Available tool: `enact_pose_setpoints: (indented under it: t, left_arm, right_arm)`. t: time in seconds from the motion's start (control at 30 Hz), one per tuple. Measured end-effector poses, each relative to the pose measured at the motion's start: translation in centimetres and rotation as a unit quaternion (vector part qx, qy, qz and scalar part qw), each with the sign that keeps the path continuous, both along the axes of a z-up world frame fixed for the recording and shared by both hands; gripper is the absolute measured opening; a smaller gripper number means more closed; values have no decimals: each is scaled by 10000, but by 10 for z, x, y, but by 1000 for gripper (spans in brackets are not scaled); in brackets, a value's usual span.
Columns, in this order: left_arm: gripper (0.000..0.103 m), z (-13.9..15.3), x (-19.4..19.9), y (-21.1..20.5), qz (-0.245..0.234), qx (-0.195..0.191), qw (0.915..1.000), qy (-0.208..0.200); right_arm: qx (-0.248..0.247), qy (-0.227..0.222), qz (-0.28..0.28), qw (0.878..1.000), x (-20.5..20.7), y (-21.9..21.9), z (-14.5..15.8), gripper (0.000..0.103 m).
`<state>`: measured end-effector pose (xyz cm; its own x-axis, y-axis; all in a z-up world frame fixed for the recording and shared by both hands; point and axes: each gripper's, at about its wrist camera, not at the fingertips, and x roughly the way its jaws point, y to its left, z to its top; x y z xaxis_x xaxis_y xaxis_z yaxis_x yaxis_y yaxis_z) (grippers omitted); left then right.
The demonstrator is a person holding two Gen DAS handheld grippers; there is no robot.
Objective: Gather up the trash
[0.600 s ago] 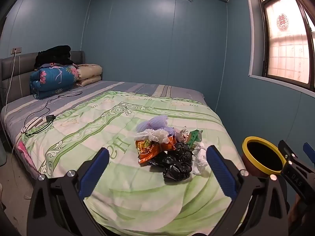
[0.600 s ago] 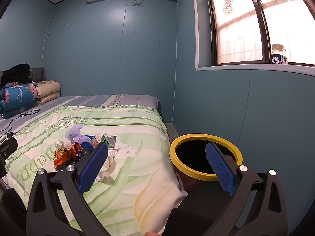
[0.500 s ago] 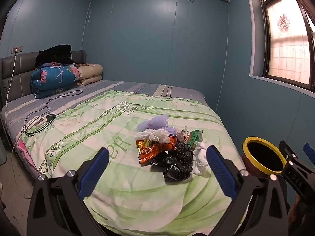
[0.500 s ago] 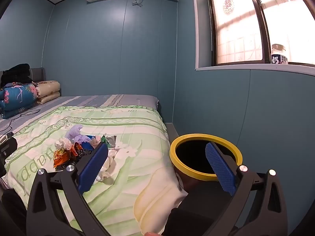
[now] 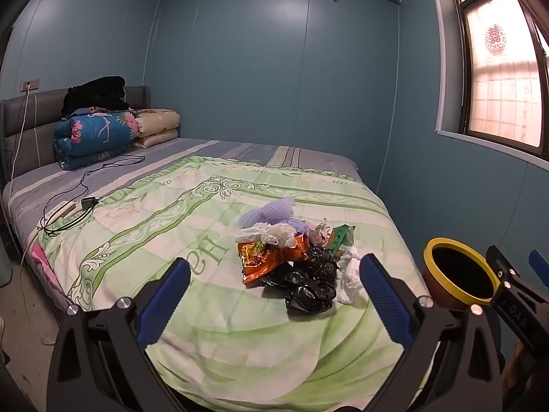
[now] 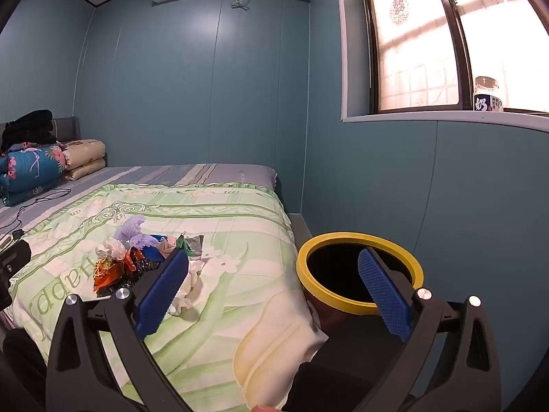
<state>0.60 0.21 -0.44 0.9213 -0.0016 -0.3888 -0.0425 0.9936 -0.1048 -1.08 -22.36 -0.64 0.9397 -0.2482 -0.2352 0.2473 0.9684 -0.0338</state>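
Note:
A pile of trash lies on the green quilt (image 5: 192, 240): a black plastic bag (image 5: 310, 283), an orange snack wrapper (image 5: 264, 257), white tissue (image 5: 350, 274), a green wrapper (image 5: 343, 235) and lilac foam (image 5: 267, 211). The pile also shows in the right wrist view (image 6: 137, 261). A brown bin with a yellow rim (image 5: 458, 279) stands by the bed's right side, also in the right wrist view (image 6: 358, 271). My left gripper (image 5: 272, 297) is open and empty, just short of the pile. My right gripper (image 6: 272, 292) is open and empty, between bed edge and bin.
Folded blankets (image 5: 92, 137) and a black garment lie at the headboard. A power strip with cables (image 5: 68, 211) lies on the bed's left side. A window and sill with a jar (image 6: 487, 96) are on the right wall. The blue wall is close behind the bin.
The left wrist view has shifted very slightly; the pile sits a touch higher in it. The right gripper has not visibly moved. Both stay open.

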Motion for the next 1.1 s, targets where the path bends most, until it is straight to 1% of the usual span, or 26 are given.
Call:
enact_pose_setpoints:
  t: [0.03,0.07,0.17,0.27,1.1]
  left_arm:
    - [95,-1,1,0,-1,-7,10000,9]
    - [95,4,-7,3,3,-17,10000,-7]
    - [95,5,-8,4,-1,-17,10000,-2]
    - [95,5,-8,5,-13,-13,10000,-6]
    - [95,1,-6,1,2,4,10000,11]
  right_arm:
    - [5,-1,0,10000,0,0,0,95]
    - [11,-4,-2,10000,0,-1,0,95]
    - [16,-10,-8,10000,-2,-4,2,95]
    - [-1,8,-7,10000,1,-2,-3,95]
    - [-6,14,-7,10000,1,0,-2,95]
